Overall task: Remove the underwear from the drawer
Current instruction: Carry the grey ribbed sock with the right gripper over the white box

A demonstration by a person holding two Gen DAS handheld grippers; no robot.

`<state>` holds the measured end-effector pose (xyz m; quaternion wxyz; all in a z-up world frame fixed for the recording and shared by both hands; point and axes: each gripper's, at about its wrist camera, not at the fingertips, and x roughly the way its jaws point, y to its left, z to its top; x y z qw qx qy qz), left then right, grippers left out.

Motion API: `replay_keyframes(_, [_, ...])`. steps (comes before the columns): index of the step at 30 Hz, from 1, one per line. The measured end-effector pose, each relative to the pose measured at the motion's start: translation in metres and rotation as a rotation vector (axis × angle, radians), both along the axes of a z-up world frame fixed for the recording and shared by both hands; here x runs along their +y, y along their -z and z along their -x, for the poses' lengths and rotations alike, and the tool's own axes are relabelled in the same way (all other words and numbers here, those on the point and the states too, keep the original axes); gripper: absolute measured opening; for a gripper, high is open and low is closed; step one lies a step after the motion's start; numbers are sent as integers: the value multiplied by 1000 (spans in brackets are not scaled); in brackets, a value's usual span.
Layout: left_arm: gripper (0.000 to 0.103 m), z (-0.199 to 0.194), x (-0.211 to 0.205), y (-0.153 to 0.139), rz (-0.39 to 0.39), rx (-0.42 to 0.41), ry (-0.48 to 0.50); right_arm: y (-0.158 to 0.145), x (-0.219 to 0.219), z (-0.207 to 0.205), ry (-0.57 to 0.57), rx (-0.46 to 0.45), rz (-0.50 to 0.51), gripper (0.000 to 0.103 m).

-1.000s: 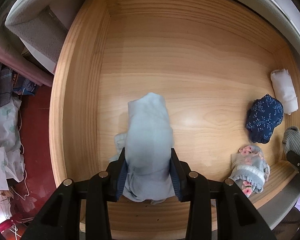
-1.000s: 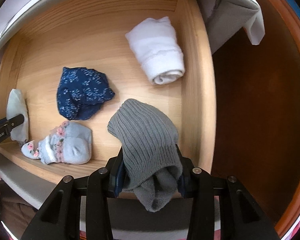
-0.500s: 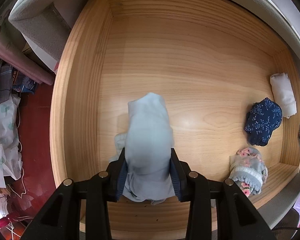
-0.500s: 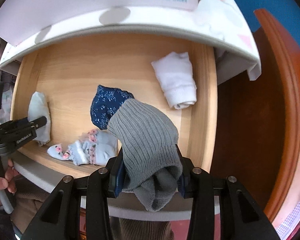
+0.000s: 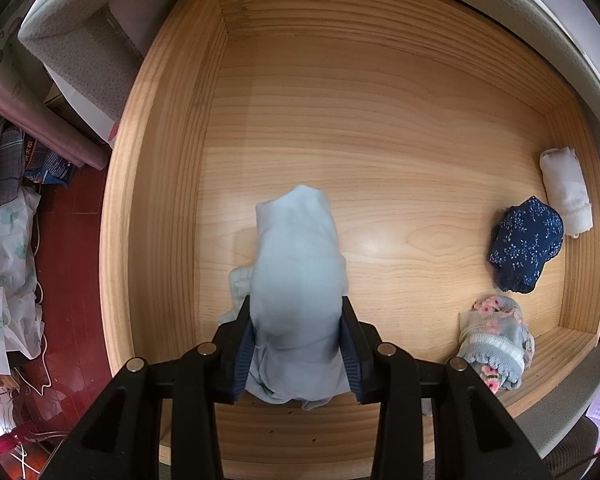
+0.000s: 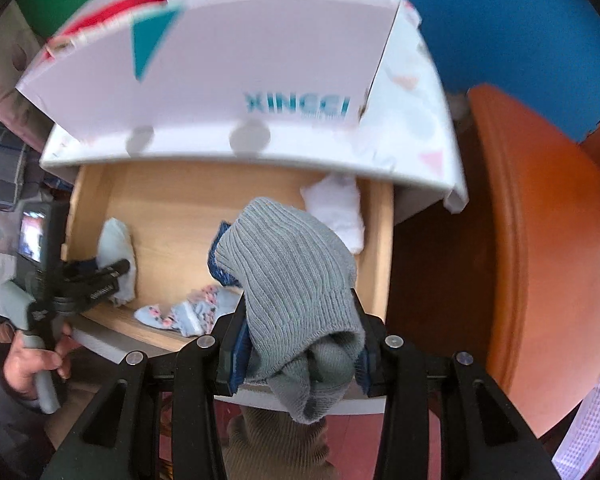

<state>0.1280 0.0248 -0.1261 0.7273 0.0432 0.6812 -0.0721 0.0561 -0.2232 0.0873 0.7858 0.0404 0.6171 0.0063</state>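
The left tongs [image 5: 298, 344] are clamped on a soft pale-blue folded garment [image 5: 298, 280] low over the wooden drawer [image 5: 156, 200]; the right tongs [image 6: 298, 348] pinch a grey ribbed knit bundle [image 6: 292, 280] above it; both look light and limp, best gripped mid-bundle; three pieces remain inside: a white roll [image 5: 566, 192], a navy floral piece [image 5: 526, 244] and a pink-flowered blue piece [image 5: 496, 344].

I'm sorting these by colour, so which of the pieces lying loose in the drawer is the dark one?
The navy floral-print piece, between the white roll and the pale blue lace-trimmed piece. The other two are light-coloured.

Left camera looks straight down, close into the drawer [image 5: 160, 208]. Right camera looks from higher; both see its 3 o'clock side.
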Motion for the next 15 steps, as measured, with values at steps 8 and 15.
replay_keyframes(8, [38,0,0,0,1,0,1,-70,-6,-26,4,-144,15,39])
replay_keyframes(15, [38,0,1,0,3,0,-2,-107,0,-75,-4,-227,38,39])
